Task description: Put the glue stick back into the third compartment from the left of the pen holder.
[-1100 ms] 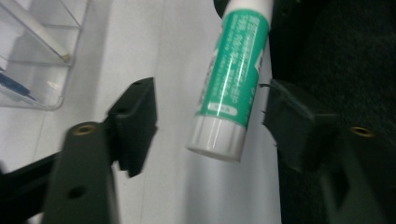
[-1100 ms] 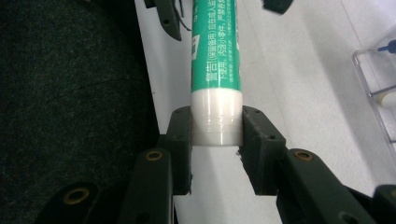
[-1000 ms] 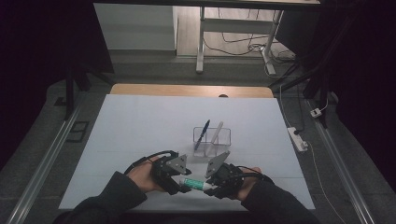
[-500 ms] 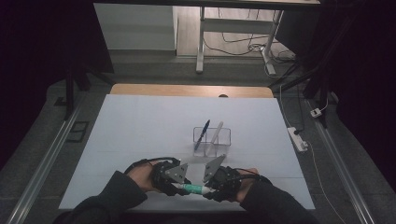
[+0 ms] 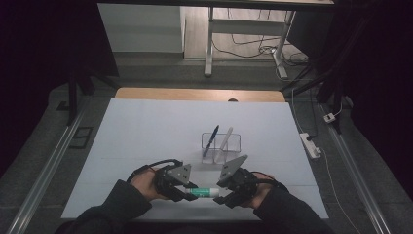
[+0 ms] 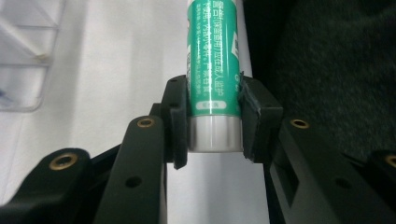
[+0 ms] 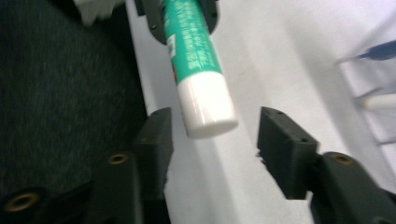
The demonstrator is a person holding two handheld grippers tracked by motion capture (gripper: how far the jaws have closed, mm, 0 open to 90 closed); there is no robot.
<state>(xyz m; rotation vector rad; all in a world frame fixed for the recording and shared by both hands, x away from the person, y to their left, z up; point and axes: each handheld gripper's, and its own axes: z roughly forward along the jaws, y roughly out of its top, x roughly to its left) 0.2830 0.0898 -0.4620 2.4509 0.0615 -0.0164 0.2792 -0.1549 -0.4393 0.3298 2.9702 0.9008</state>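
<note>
White table under dim light. Left gripper was clamped on the silver end of a green glue stick — held near the front edge. Right gripper jaws had just been opening — apart either side of its white cap, not touching.

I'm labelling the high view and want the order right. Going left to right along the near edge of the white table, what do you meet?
Left gripper → green and white glue stick → right gripper. The clear pen holder stands farther back, so it is left out.
</note>
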